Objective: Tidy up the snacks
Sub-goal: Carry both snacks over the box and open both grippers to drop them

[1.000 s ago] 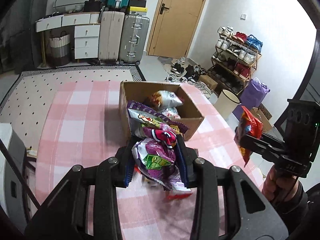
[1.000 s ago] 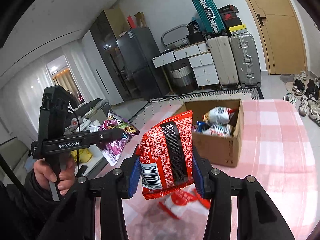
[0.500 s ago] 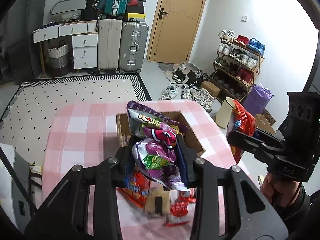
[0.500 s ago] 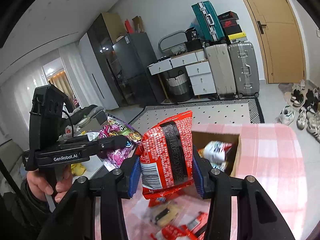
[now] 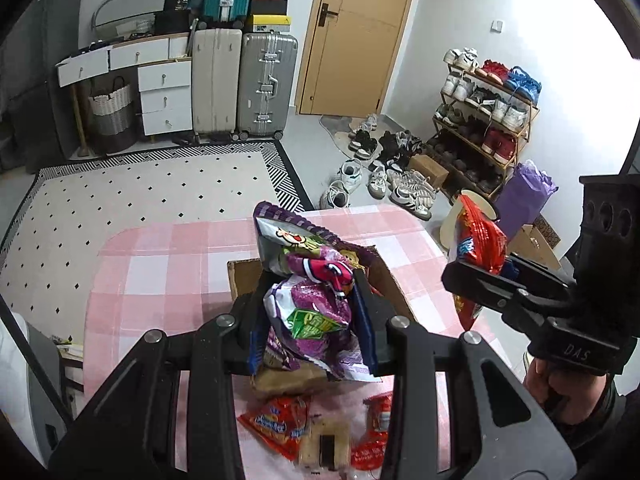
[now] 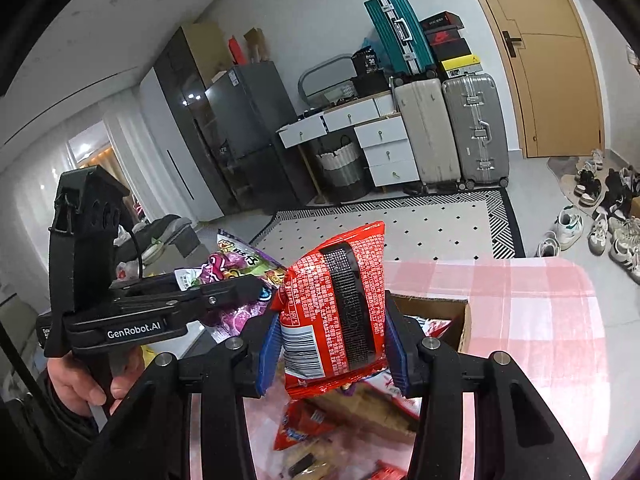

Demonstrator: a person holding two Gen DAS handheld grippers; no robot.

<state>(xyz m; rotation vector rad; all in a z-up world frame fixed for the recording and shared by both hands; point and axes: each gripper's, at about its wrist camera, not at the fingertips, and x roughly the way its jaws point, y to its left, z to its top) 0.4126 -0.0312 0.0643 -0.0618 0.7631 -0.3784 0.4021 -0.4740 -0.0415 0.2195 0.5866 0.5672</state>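
While each gripper clamps a snack bag (image 5: 310, 312), the cardboard box (image 5: 244, 280) is mostly hidden.

What you can't make out

Your purple snack bag (image 5: 312, 312) hides most of the cardboard box (image 5: 244, 280); the red packet (image 6: 340, 316) covers its contents too. Loose snacks (image 5: 280, 424) near the bottom edge are blurred, labels unreadable.

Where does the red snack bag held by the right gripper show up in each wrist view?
Left wrist: red snack bag at the right edge, clamped in the right gripper.
Right wrist: same bag at centre, between the blue pads.
Shared landmark: the cardboard box on the pink checked table.
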